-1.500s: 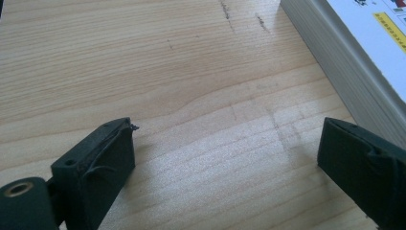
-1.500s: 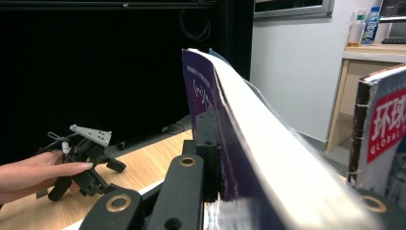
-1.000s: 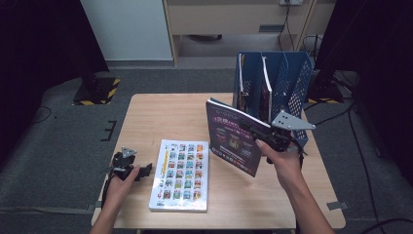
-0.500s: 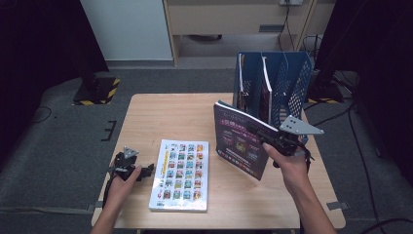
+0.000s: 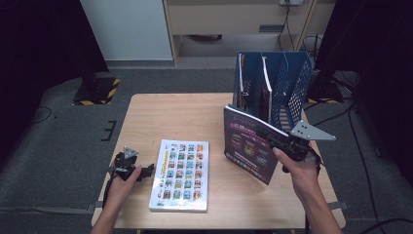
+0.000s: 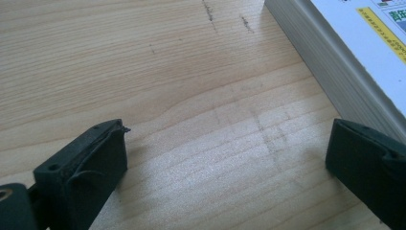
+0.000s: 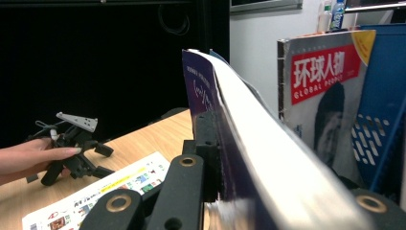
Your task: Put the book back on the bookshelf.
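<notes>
Magazine (image 5: pixel 249 148), purple cover, pages bowed

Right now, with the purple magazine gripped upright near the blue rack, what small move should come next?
Probably lift the purple magazine a little and ease it back toward the blue rack. The right gripper is shut on its edge, it stands just in front of the rack, and the right-hand slot looks free.

In the right gripper view, the purple book (image 7: pixel 249 143) is so close that its pages look blurry, and the bottom edge cuts it off. It hides most of one jaw. In the left gripper view, the white book (image 6: pixel 344 52) runs off the top and right edges. Its cover words are too small to read.
</notes>
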A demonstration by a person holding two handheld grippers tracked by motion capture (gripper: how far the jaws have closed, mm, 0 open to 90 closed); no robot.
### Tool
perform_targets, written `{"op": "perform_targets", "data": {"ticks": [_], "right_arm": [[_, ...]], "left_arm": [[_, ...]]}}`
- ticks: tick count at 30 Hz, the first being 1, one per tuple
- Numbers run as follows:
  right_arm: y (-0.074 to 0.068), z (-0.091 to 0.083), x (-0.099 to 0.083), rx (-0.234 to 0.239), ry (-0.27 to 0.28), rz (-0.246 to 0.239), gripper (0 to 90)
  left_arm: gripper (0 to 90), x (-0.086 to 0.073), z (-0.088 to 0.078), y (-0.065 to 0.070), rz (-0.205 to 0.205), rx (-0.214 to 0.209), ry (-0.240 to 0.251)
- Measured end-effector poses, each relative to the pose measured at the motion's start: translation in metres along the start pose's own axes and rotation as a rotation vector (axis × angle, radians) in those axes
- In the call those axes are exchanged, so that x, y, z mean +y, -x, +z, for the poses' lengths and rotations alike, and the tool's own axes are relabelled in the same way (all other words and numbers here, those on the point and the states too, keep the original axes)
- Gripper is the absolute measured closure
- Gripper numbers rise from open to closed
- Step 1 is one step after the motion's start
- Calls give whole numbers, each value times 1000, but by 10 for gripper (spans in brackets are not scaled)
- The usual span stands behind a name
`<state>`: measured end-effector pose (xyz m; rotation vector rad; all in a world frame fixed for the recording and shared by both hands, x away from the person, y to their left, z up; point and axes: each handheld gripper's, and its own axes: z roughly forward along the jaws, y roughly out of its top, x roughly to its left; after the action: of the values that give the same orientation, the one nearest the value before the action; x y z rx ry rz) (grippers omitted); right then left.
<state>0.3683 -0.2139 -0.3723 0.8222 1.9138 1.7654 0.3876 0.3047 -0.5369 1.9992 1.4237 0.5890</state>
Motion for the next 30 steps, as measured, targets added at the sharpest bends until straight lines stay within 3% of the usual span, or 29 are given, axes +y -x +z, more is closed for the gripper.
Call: {"op": "perform_targets", "data": {"ticks": [30], "right_arm": [[18, -49, -8, -83, 12, 26, 838]], "left_arm": [[0, 0, 0, 2, 6, -7, -1]]}}
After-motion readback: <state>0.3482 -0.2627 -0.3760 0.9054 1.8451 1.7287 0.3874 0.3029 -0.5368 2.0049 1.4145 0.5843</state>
